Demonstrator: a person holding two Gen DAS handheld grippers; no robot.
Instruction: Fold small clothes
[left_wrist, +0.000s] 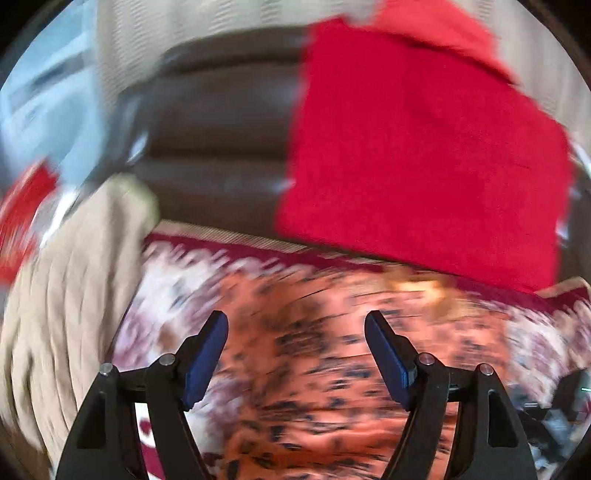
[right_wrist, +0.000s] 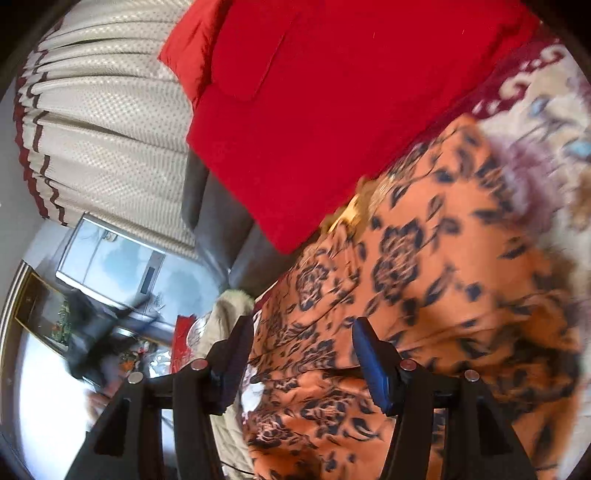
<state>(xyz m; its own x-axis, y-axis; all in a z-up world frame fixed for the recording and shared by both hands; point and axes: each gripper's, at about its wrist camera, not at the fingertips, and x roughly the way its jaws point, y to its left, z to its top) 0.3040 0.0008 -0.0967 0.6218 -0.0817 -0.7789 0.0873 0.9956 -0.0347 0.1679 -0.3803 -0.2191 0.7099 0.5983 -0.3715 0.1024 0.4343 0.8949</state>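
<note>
An orange garment with a dark floral print (left_wrist: 314, 387) lies spread on a maroon-and-white patterned cover (left_wrist: 177, 280). My left gripper (left_wrist: 296, 317) hovers over it, open, with nothing between its blue pads; this view is blurred. In the right wrist view the same orange garment (right_wrist: 424, 277) fills the lower right, creased and partly folded. My right gripper (right_wrist: 303, 325) stands open just above its near edge, and the pads do not press on the cloth.
A big red cushion (left_wrist: 424, 147) (right_wrist: 332, 110) lies at the far edge of the cover (right_wrist: 546, 92). A beige cloth (left_wrist: 66, 295) (right_wrist: 229, 306) is heaped to the left. Behind are a grey sofa (left_wrist: 221, 129) and a pale curtain (right_wrist: 103, 129).
</note>
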